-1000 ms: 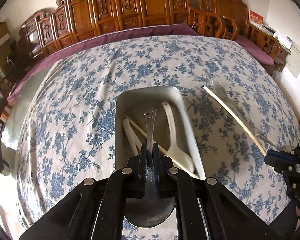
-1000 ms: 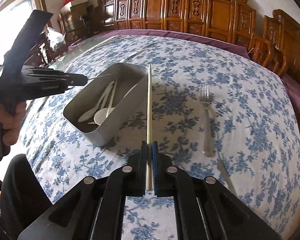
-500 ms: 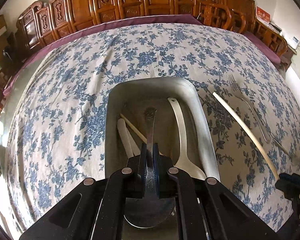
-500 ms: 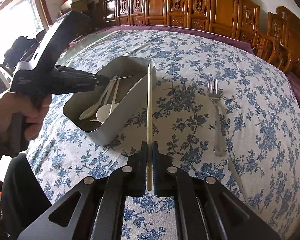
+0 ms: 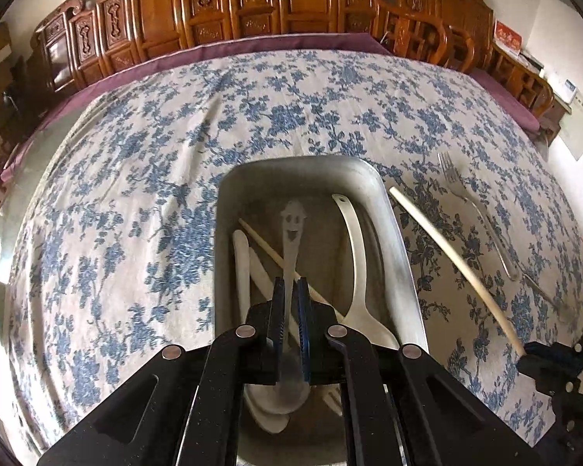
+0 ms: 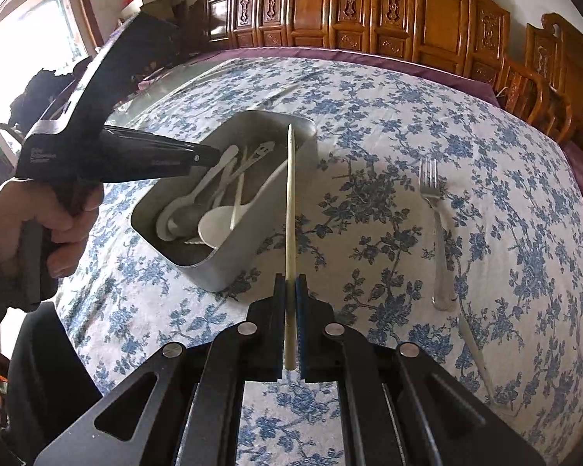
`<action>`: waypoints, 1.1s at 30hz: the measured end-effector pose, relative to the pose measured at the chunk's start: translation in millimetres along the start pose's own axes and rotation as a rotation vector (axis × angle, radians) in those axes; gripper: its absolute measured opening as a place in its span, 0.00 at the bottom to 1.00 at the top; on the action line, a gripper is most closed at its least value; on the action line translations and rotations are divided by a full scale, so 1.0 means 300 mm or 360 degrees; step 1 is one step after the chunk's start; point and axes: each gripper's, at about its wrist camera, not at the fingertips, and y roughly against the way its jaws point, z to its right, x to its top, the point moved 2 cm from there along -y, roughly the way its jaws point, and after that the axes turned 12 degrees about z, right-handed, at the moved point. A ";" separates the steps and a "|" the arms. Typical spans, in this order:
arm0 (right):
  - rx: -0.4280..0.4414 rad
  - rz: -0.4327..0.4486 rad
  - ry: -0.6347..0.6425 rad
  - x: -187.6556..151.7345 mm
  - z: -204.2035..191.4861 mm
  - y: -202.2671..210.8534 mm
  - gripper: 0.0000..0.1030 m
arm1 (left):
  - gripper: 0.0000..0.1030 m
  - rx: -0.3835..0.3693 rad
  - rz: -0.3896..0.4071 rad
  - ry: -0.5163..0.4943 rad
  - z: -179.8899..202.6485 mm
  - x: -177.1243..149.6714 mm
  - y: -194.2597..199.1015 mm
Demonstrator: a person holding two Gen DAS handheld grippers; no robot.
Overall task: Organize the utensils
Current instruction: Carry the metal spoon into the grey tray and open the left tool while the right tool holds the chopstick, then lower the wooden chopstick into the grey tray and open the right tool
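Here, the metal spoon (image 5: 291,240) has a smiley face cut into its handle end. The left gripper (image 5: 290,291) pinches it tight over the grey metal tray (image 5: 402,256), where white plastic spoons (image 5: 355,256) lie. Small grey writing on that gripper is too blurry to read. The right gripper (image 6: 290,291) squeezes a pale chopstick (image 6: 290,209) beside the tray. A fork (image 6: 437,229) lies on the blue flowered tablecloth (image 6: 505,194).

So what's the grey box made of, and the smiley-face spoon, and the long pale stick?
The grey rectangular box looks like dull brushed metal: matte grey with soft glare on its rounded walls. The smiley-face spoon, held in the left gripper, looks like shiny steel, since it gleams silver. The long pale chopstick in the right gripper seems wood, bamboo or plastic: cream and matte.
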 end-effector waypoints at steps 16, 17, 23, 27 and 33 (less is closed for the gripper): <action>0.0023 -0.0003 0.0051 0.085 -0.148 -0.079 0.06 | 0.06 -0.0011 0.0130 0.0033 -0.153 -0.025 0.187; 0.0025 -0.0004 0.0053 0.091 -0.155 -0.088 0.06 | 0.08 -0.0007 0.0139 0.0038 -0.165 -0.026 0.194; 0.0021 -0.0034 0.0041 0.119 -0.198 -0.170 0.06 | 0.17 0.0011 0.0173 0.0077 -0.240 -0.043 0.223; -0.0004 -0.0057 0.0012 0.130 -0.210 -0.221 0.06 | 0.25 0.0003 0.0168 0.0107 -0.278 -0.061 0.229; -0.0019 -0.0089 -0.0075 0.135 -0.221 -0.287 0.06 | 0.35 0.0015 0.0181 0.0122 -0.318 -0.073 0.241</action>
